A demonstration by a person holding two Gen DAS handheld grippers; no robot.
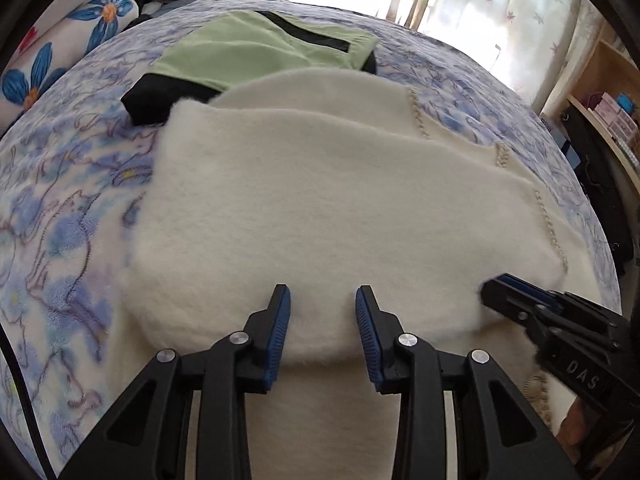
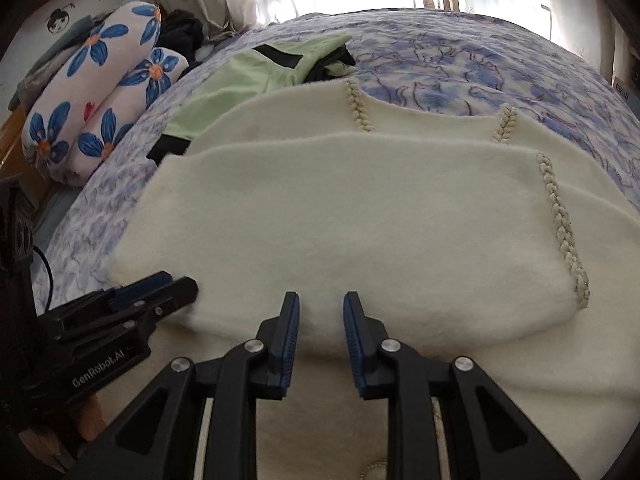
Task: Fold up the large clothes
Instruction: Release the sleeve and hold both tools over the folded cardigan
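A cream sweater [image 1: 320,216] lies folded on a bed [image 1: 60,216] with a blue-and-white patterned cover, its near fold doubled back so a thick soft edge faces the grippers. Braided trim [image 2: 560,220] runs down the sweater's right side, with two shorter braids on the layer behind it.

The left gripper [image 1: 323,294] hangs just over the near edge of the fold, its blue-padded fingers [image 1: 282,312] spread with nothing between them. The right gripper [image 2: 321,300] sits just beside it to the right, also spread (a slightly narrower gap) and holding nothing. Whether either set of tips actually touches the fabric is hard to tell from these angles. Each gripper shows at the edge of the other's view, low over the fold.

Beyond the sweater, touching its far left corner, lies a green garment [image 1: 256,48] with black trim. Further left, two flowered pillows [image 2: 100,92] are stacked at the bed's edge, with dark clothing [image 2: 184,34] behind them. Curtains [image 1: 500,4] hang bright at the far side, and a shelf [image 1: 600,92] stands to the right.
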